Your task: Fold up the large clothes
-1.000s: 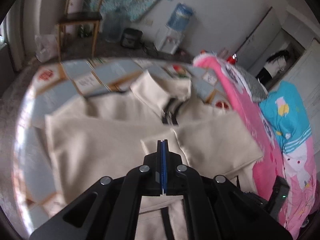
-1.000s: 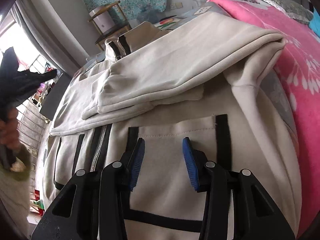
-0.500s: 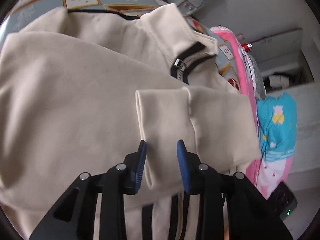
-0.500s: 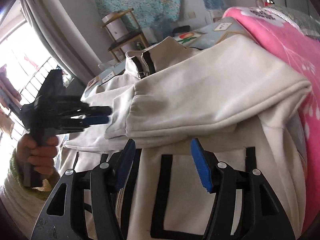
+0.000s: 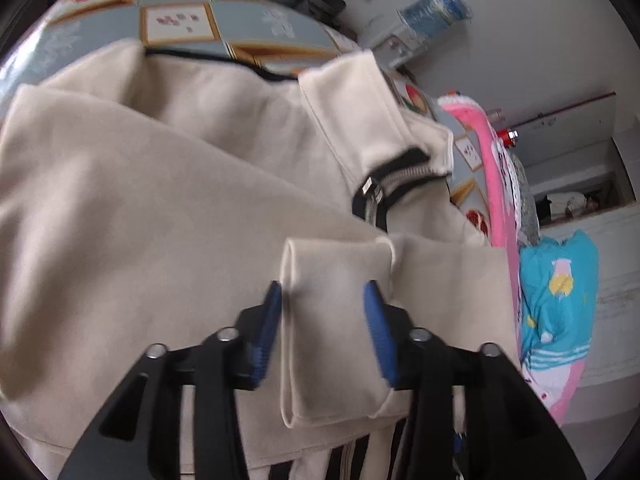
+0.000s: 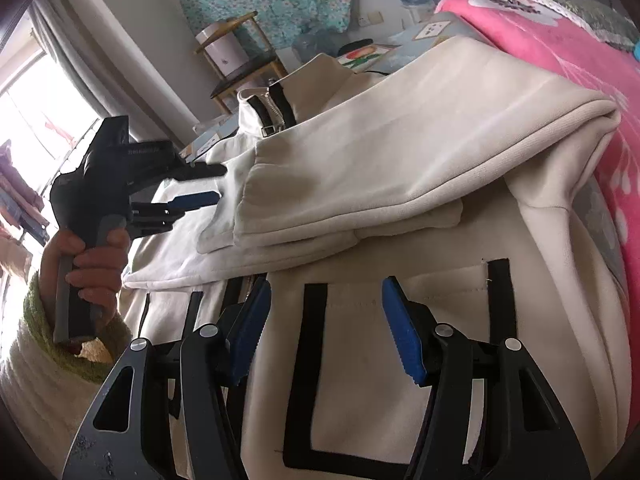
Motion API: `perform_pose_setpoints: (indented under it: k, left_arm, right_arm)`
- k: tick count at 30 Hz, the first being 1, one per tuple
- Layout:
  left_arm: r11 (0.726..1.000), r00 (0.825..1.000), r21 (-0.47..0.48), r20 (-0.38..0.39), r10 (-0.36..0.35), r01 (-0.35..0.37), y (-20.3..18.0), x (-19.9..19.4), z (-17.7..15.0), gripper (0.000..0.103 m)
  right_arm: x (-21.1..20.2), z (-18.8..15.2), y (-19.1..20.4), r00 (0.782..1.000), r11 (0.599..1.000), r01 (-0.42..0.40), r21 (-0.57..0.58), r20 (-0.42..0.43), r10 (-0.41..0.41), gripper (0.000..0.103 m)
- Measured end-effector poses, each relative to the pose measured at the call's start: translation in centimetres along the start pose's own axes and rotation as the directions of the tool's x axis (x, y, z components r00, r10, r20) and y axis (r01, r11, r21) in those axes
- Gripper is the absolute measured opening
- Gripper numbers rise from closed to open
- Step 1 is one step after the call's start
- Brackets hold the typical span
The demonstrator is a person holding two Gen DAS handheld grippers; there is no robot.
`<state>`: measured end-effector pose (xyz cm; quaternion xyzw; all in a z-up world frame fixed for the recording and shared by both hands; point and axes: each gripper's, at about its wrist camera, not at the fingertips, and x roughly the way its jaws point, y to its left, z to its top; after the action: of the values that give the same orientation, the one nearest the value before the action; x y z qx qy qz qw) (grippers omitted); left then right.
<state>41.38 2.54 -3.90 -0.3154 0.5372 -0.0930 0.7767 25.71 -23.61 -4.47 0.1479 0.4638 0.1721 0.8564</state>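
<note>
A cream jacket (image 5: 140, 200) with black trim lies spread on the bed, its zipped collar (image 5: 396, 172) toward the far side. Both sleeves are folded across its chest. My left gripper (image 5: 323, 288) hovers low over one sleeve cuff (image 5: 336, 360); its jaws are opening, the cuff lies between the blue pads, and they do not press it. In the right wrist view the left gripper (image 6: 220, 183) sits at the cuff's end, held by a hand (image 6: 92, 256). My right gripper (image 6: 326, 286) stands open just above the black-edged pocket (image 6: 360, 360), with nothing in it.
A pink blanket (image 6: 560, 40) runs along the jacket's right side, with a teal cartoon-print cloth (image 5: 560, 300) beyond it. The patterned bed sheet (image 5: 180, 20) shows past the collar. A wooden stool (image 6: 244, 68) and a water bottle (image 5: 432, 12) stand by the far wall.
The left gripper came down from mid-air to the jacket, rolled, and went from shut to open over the cuff. The right gripper's jaws spread wider and stayed over the pocket.
</note>
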Motion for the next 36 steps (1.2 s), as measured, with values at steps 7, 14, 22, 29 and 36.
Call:
perform_pose_setpoints:
  k: [7,14,22,29,36]
  left_arm:
    - [0.995,0.996,0.049,0.028,0.085,-0.087,-1.0,1.0,0.4,0.032]
    - [0.987,0.993,0.118,0.057,0.103,-0.109,-1.4,-1.2,-0.2,0.004]
    - [0.991,0.983,0.100,0.172,0.066,-0.084,1.1,-10.2,1.5,0.004]
    - [0.995,0.998,-0.075,0.011,0.062,-0.061,7.8,-7.6,1.7,0.011]
    - [0.999,0.998,-0.030,-0.061,0.035,-0.036,7.6,-6.2,-0.6,0.018]
  right_arm:
    - [0.0,-0.3,-0.7,1.000,1.000,-0.020,0.020,0.010,0.020,0.057]
    - [-1.6,0.0,-1.0,0.999,1.000,-0.014,-0.002,0.034,0.014,0.057]
    - [-1.9,0.1,0.0,0.999,0.999,-0.010,-0.041,0.042,0.012,0.057]
    - [-0.6,-0.3,0.8,1.000,0.998,0.011,-0.060,0.010,-0.010,0.057]
    - [-1.1,-0.5,-0.1,0.994,0.990,0.110,-0.093,0.023,-0.108,0.057]
